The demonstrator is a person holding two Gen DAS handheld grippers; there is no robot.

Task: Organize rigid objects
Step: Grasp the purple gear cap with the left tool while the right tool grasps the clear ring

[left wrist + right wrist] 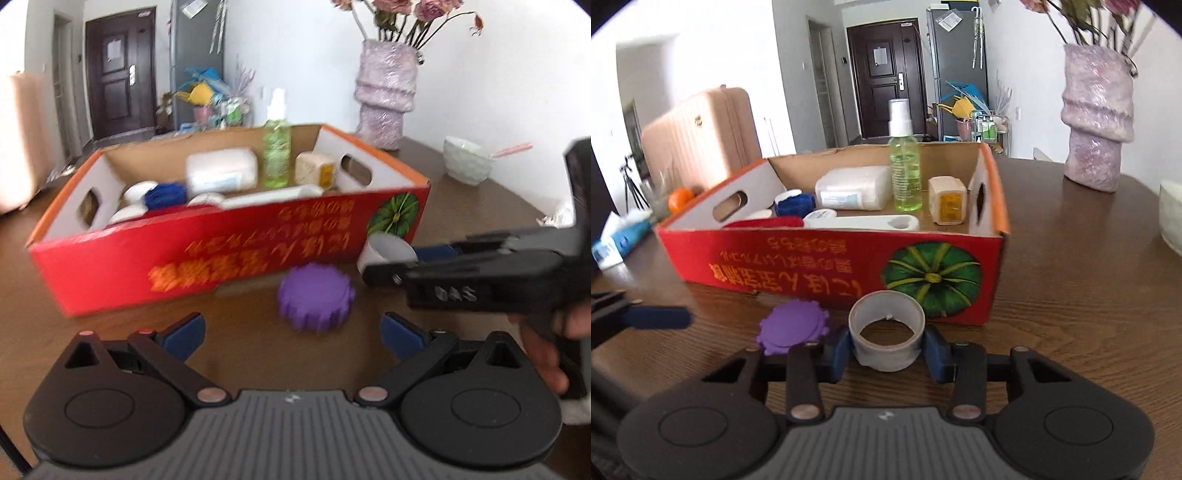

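Nearest the right wrist camera, the right gripper point(886, 352) is clamped on a grey tape roll point(886, 341), one blue pad against each side of it, the roll's open centre facing up over the brown wooden table point(1071, 295). Just left of the roll lies a purple toothed cap point(794, 326), flat on the table and apart from the pads. In the left wrist view, the left gripper point(291, 332) is spread wide with nothing between its blue fingers point(184, 334), and the same purple cap sits just beyond the gap. Directly behind roll and cap stands the red cardboard box point(831, 269), printed with a green pumpkin, its long side facing the cameras. Inside it are a green spray bottle point(905, 173) standing upright, a beige cube-shaped item point(947, 201) to its right, a white rectangular container point(853, 188) to its left, a blue object point(794, 205) and a long white piece point(864, 221) along the near wall. Farther back on the table stands a lilac vase point(1097, 122) with dried flowers, and a pale bowl point(467, 164) rests to its right.
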